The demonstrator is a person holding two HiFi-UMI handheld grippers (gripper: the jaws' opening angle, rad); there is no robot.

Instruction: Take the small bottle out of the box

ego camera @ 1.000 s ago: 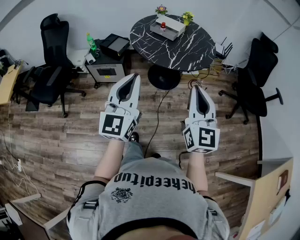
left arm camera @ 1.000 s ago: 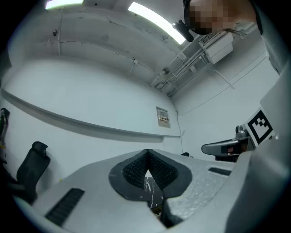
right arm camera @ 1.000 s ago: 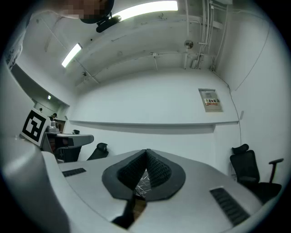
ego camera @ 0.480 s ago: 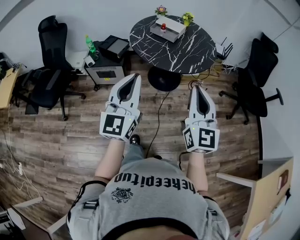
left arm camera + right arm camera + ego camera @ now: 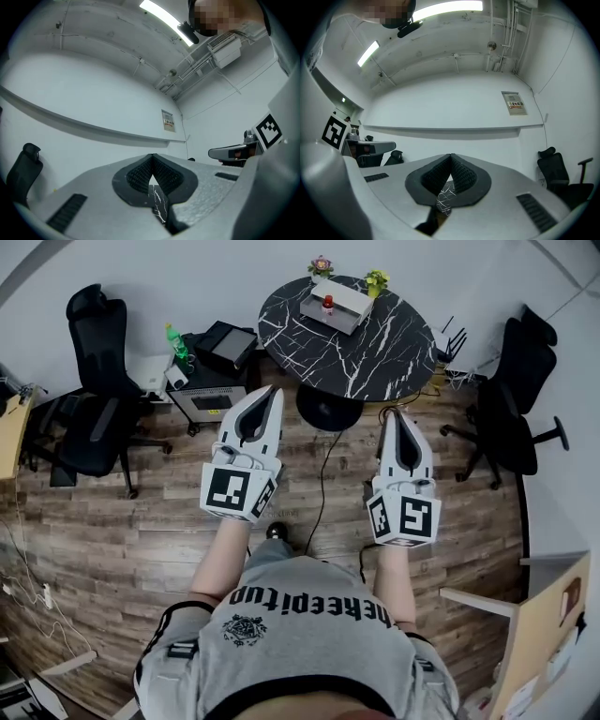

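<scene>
Head view: small bottle (image 5: pixel 327 304), seemingly in box (image 5: pixel 347 300), well beyond left gripper (image 5: pixel 271 391).

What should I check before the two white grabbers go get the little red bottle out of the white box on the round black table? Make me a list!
1. Small red bottle stands in the open white box on the round black marble table: ok.
2. Left gripper and right gripper hold nothing: ok.
3. Jaws apart, ready to grab: not ok, both are shut.
4. Grippers near the box: not ok, both are over the wooden floor, short of the table.
5. Way ahead free: not ok, a black cable lies on the floor.
6. Bottle loose in the box: cannot tell, too small.
</scene>
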